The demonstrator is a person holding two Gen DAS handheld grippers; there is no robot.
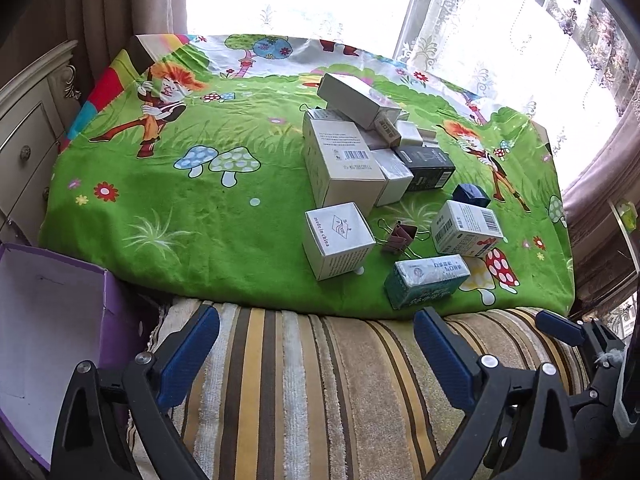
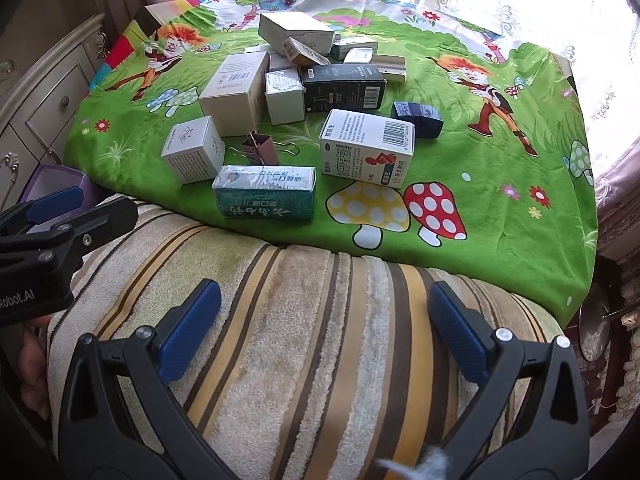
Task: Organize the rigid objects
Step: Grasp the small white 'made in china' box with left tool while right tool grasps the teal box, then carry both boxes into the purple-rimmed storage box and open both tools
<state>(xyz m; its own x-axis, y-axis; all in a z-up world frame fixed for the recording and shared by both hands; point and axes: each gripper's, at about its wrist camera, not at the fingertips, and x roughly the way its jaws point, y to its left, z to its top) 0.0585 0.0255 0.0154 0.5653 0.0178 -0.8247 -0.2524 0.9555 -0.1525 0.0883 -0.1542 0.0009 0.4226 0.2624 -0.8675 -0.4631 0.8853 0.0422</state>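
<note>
Several small cardboard boxes lie in a pile on a green cartoon cloth (image 1: 180, 220). Nearest are a green box (image 1: 426, 280) (image 2: 265, 195), a white cube box (image 1: 338, 240) (image 2: 193, 154), a white medicine box (image 1: 466, 228) (image 2: 366, 148), a pink binder clip (image 1: 402, 232) (image 2: 262, 147), a dark blue box (image 2: 417, 118) and a black box (image 2: 343, 87). My left gripper (image 1: 316, 344) is open and empty over the striped towel. My right gripper (image 2: 325, 320) is open and empty too, short of the green box.
An open purple box (image 1: 52, 320) stands at the left below the cloth edge. A striped towel (image 2: 300, 340) covers the near surface. A cream drawer cabinet (image 1: 28, 144) is at the left. Curtains and a bright window are behind.
</note>
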